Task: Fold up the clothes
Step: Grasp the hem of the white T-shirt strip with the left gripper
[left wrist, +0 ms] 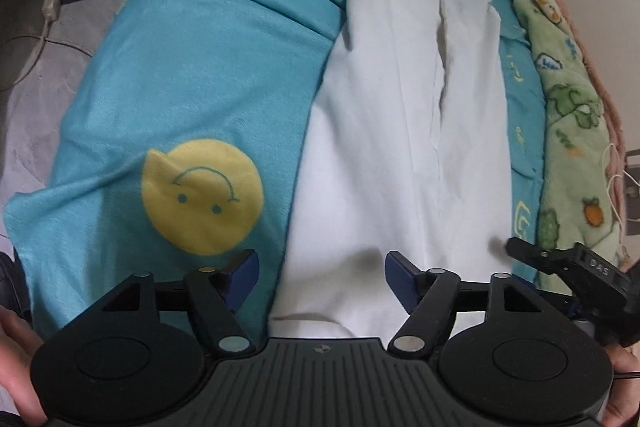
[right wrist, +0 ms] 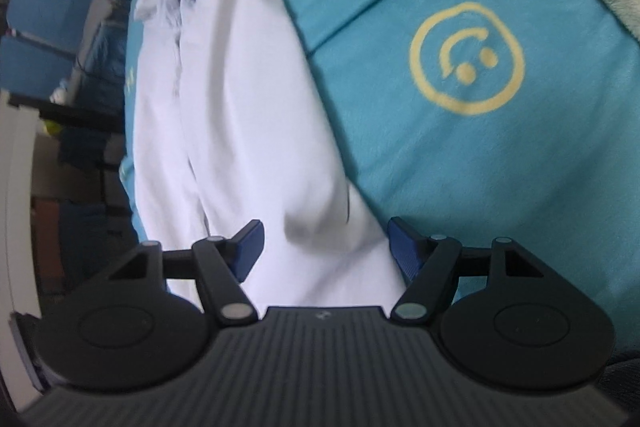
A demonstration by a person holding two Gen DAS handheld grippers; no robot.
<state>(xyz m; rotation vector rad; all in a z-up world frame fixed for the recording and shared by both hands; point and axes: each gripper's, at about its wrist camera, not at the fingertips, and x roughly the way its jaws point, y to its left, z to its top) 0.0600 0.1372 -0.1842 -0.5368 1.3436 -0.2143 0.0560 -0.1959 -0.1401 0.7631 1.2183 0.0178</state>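
Hovering both grippers, left [left wrist: 322, 273] and right [right wrist: 324, 247], jaws wide and empty, we count one crumpled white cotton garment [left wrist: 384, 131] on a teal smiley-print sheet [left wrist: 192, 75], a green fleece blanket [left wrist: 568, 115] at three o'clock.

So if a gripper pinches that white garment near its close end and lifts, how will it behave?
The white garment would likely go floppy and drape from the pinch: it already lies in soft creases and bunches at its far end. It looks thin, so probably light. It might drag across the teal blanket rather than lift as one piece.
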